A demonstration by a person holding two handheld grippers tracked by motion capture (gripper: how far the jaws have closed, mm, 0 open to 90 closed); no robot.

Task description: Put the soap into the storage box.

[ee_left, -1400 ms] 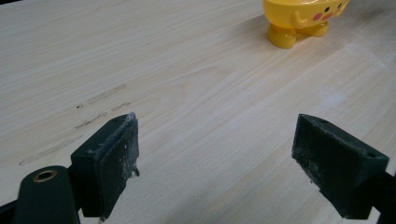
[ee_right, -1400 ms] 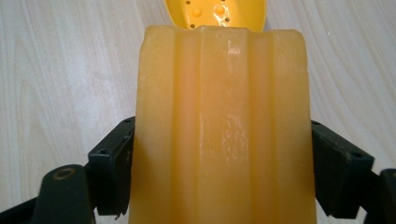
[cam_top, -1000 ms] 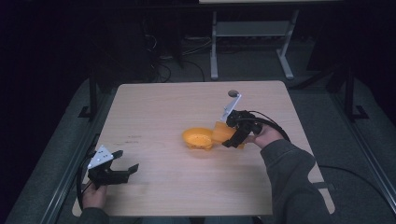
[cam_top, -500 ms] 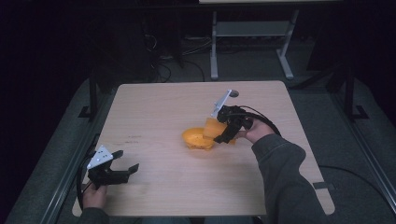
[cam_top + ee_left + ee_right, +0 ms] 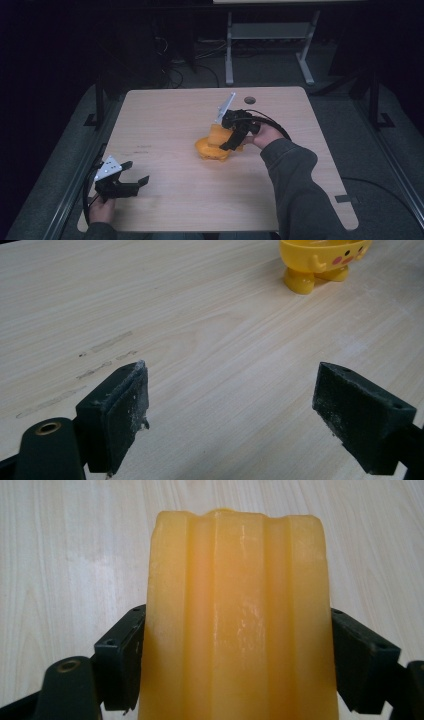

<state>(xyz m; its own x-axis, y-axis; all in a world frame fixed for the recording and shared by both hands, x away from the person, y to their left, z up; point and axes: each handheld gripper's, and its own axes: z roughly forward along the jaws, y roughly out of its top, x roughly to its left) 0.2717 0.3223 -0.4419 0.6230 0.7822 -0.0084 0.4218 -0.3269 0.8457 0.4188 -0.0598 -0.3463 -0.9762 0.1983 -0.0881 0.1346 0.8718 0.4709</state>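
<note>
Orange block [image 5: 235,620] above yellow bowl [image 5: 210,150]

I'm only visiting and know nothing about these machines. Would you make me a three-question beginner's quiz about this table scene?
1. True or false: the left claw is holding something.
2. What does the right claw grip? A) an orange ridged block B) a spoon C) a cloth
3. Fill in: the yellow bowl with a painted face stands on two little ____.

Key: 1 false, it is open over bare table. 2 A. 3 feet.

Left gripper [image 5: 131,179] agape, right gripper [image 5: 231,141] clamped
</note>
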